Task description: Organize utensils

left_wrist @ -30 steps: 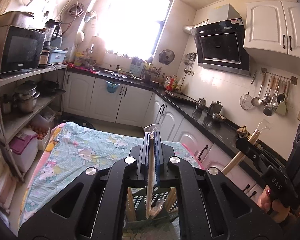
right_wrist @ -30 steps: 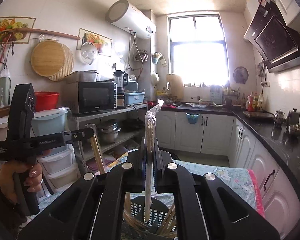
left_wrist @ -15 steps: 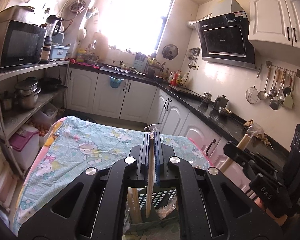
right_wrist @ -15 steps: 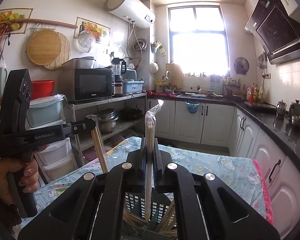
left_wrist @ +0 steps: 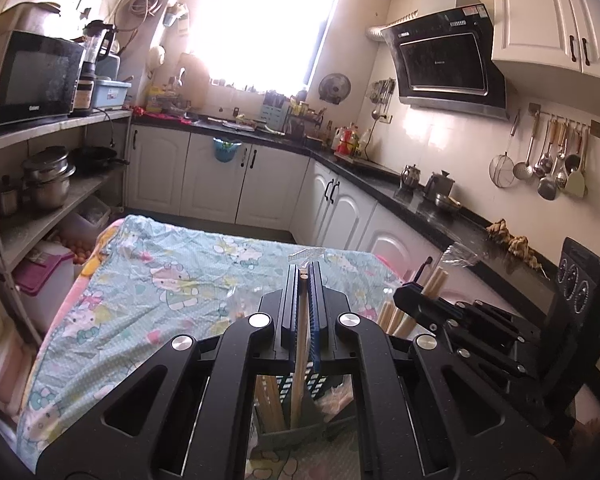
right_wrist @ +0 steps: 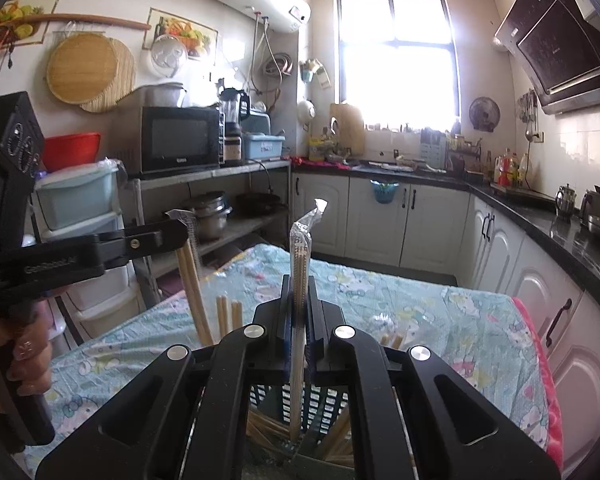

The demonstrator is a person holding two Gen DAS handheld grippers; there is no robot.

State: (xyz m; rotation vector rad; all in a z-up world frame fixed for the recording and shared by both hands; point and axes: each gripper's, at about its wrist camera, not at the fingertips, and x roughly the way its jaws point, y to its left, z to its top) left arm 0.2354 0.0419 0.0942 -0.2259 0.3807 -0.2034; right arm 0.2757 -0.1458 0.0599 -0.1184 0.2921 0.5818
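Bamboo, pale and thin, is what each set of tongs has: the left gripper [left_wrist: 304,292] is clamped narrow on a pair of light wooden chopsticks in a clear plastic sleeve [left_wrist: 300,344], and the right gripper [right_wrist: 298,304] is pinched just as narrow on its own sleeved pair of pale chopsticks [right_wrist: 300,264]. Both pairs hang roughly upright with their lower ends down inside the dark slotted plastic utensil basket [right_wrist: 320,404], which stands on the table right under the jaws and already holds loose chopsticks leaning against its walls

I'd judge these to be very light and stiff along their length, but slippery: the film wrapper can slide over the wood, and the two sticks inside can shift against each other. The hold is high up, near the crimped top of the wrapper, which leaves the long lower part free to swing, so a grip on the wood itself rather than on empty film looks safer. They won't break from a short drop into the basket

Beyond the basket lies the pale blue cartoon-print tablecloth [left_wrist: 160,280], and past that the white kitchen cabinets [left_wrist: 212,176] under the bright window
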